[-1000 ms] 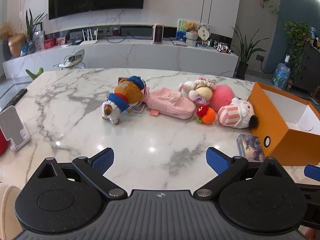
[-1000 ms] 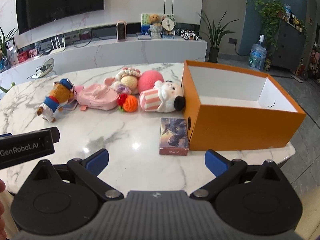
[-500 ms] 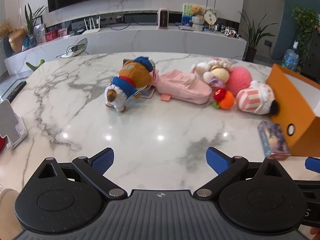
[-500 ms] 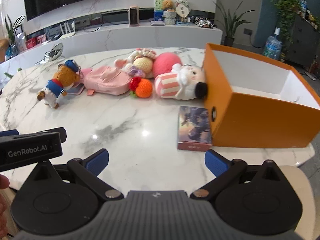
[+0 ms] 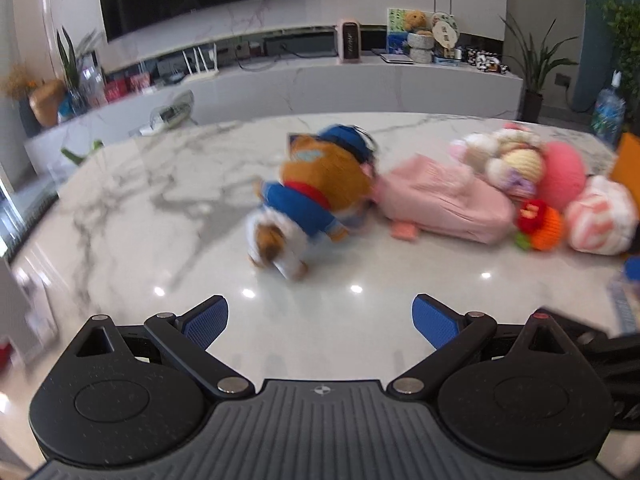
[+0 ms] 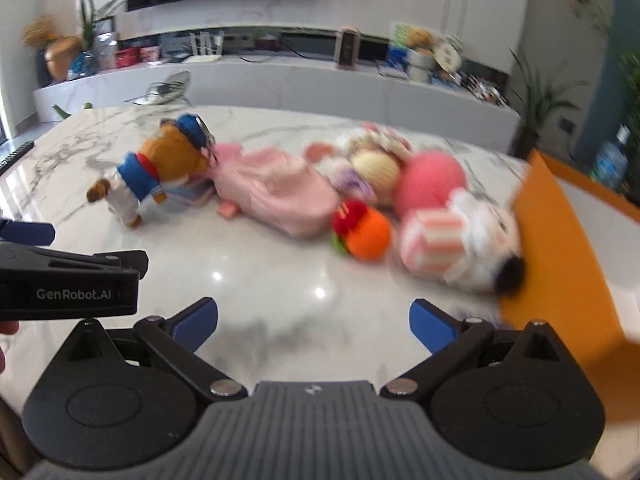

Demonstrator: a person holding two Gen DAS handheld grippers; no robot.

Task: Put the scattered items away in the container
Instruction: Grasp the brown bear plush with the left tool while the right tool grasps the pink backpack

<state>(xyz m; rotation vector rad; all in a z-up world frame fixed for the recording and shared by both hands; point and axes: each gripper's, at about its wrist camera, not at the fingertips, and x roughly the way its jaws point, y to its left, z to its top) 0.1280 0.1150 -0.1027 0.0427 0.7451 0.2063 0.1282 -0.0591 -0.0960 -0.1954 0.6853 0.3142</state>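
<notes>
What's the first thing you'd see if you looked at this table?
A row of bright soft toys across the marble table: a brown teddy in blue at the left end, a pink backpack beside it, then a striped plush against the big orange box.

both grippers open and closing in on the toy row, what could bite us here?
1. The striped plush leans against the orange box; a grab may nudge the box.
2. The toys touch: lifting the pink pouch could drag the bear or the orange crochet toy.
3. The left gripper and right gripper sit close; they could collide.
</notes>
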